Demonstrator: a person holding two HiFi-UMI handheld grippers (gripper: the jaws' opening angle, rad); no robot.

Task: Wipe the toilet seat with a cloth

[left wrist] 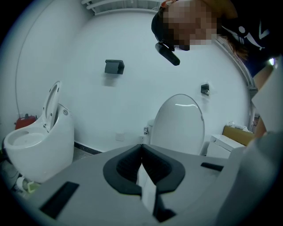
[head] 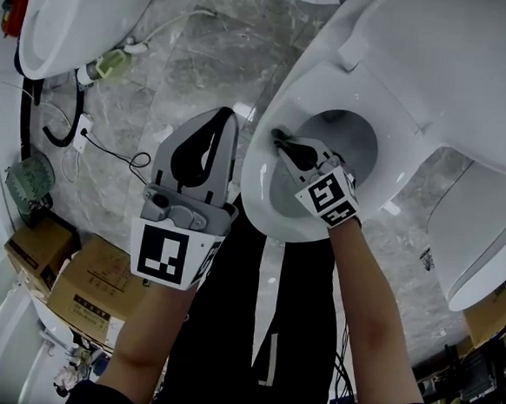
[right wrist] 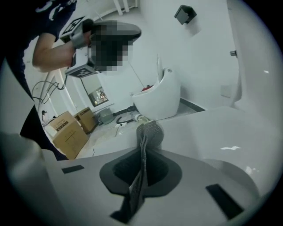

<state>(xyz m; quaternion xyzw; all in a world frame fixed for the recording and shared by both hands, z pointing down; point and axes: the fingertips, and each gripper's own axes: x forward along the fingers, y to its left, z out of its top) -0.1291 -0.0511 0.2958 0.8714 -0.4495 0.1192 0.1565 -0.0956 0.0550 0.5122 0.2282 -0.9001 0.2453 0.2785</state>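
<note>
Over the toilet seat [head: 402,161], our right hand-held gripper [head: 284,143] pinches the cloth [right wrist: 148,132]; our left hand-held gripper [head: 228,115] is closed, empty. Most wiping seems undone.

The right gripper [head: 280,140] is over the toilet seat [head: 260,176], with the cloth [right wrist: 148,132] between its jaws. The left gripper [head: 228,115] is left of that seat, above the floor [head: 212,54]. Another toilet [head: 76,9] stands farther left. 2 cardboard boxes [head: 89,293] sit below it.
</note>
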